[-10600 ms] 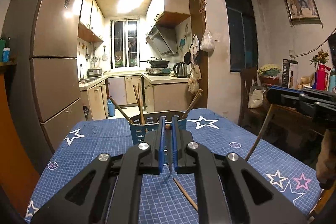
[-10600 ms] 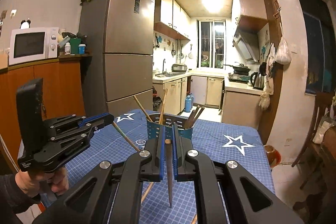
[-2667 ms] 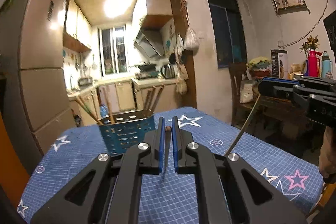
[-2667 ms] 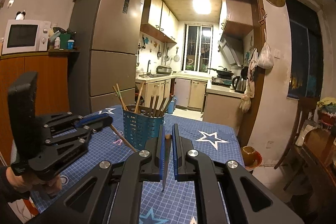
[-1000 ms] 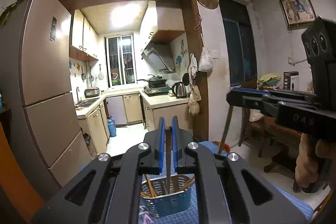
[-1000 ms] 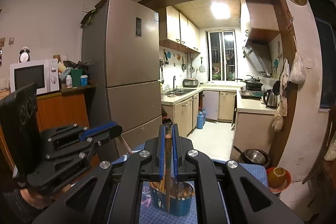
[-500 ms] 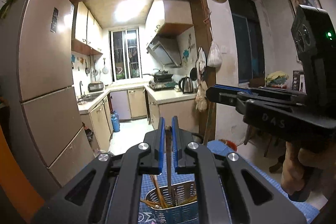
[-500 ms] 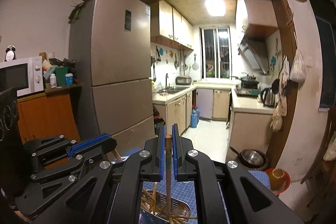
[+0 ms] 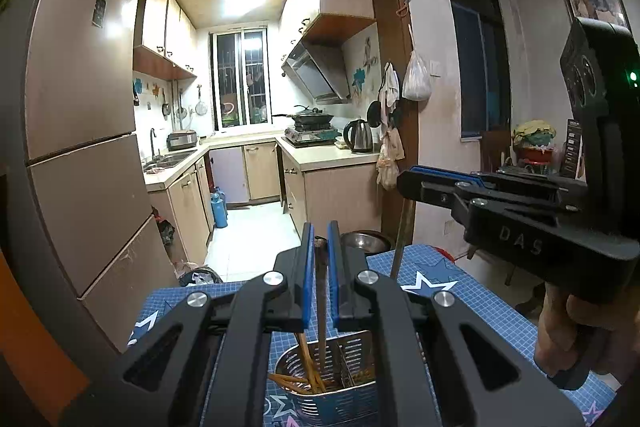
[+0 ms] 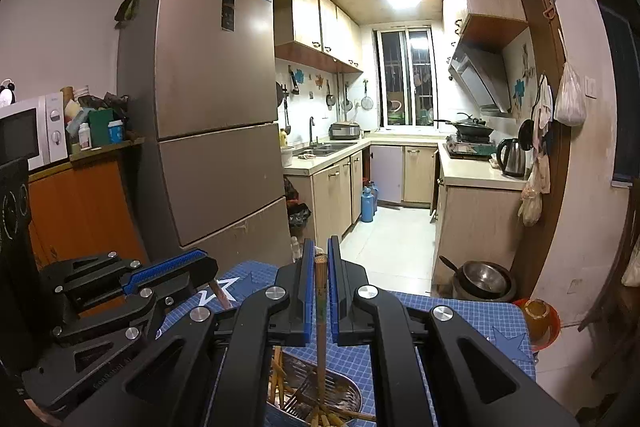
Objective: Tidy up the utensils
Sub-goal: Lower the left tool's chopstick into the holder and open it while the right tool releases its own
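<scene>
Two chopsticks are being put away into the utensil holder (image 9: 340,379), a metal cup with holes and a blue outside that stands on the blue table (image 9: 472,291) with white stars. The left gripper (image 9: 318,259) hangs right over the holder, and its two blue sides pinch a dark chopstick (image 9: 321,319) near the top. That stick points straight down, and its tip is already inside the cup, next to other wooden chopsticks (image 9: 296,381) that lie at the bottom. The right gripper (image 10: 319,275) is above the holder (image 10: 340,391) too, and it pinches a lighter chopstick (image 10: 320,323) that also points down into the cup. It looks like the dropping step is here: both sticks are lined up and only need to be let go. Next, each gripper should open its sides a little so the stick slides down, then lift straight up. The two grippers are close together, so they could bump if one swings sideways. The cup has a thin wall in the middle (image 9: 342,357), and a stick that tips could land on the rim and fall out onto the table. The far edge of the table is just behind the cup, and past it is the kitchen floor (image 10: 396,239), where a metal pot (image 10: 484,281) sits. There is lots of open room above, so going up is the safe way out
</scene>
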